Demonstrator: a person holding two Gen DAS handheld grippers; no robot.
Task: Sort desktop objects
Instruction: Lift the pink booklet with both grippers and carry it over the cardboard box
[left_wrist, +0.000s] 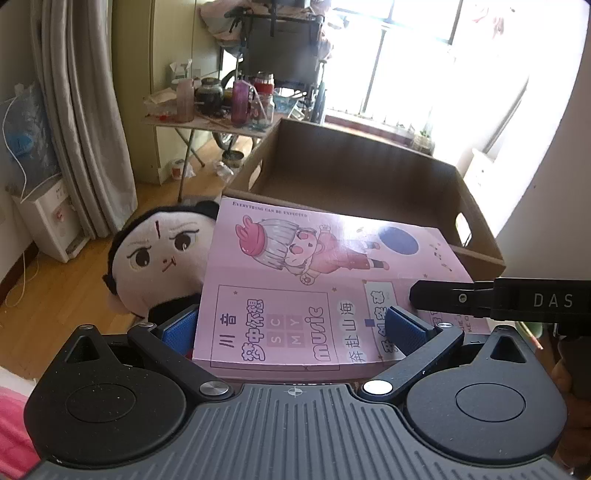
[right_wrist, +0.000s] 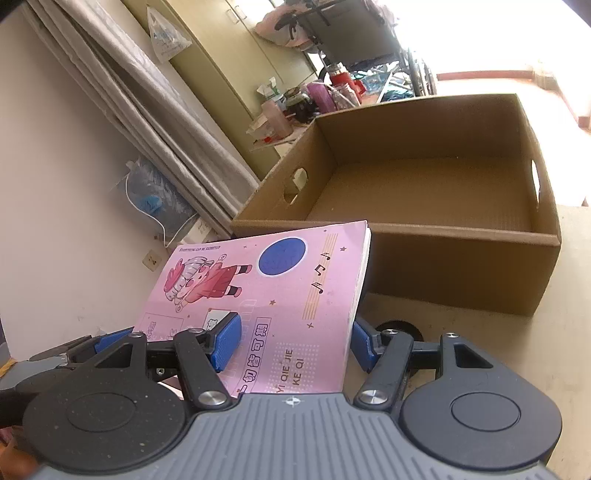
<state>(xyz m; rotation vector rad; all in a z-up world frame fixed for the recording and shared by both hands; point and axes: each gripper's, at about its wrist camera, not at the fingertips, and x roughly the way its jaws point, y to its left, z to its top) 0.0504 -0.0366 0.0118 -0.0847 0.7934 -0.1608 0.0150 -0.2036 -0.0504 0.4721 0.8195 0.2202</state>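
Beige tabletop (right_wrist: 480, 354); wood floor (left_wrist: 55, 295); curtain (left_wrist: 85, 110); bright window (left_wrist: 424, 55).

Black-grey grippers (left_wrist: 295, 328) — blue ribbed pads (right_wrist: 227, 341), silver screws.

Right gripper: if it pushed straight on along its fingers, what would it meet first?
Probably the cardboard box, its near wall, past the pink book that the right gripper holds; depth is unclear.
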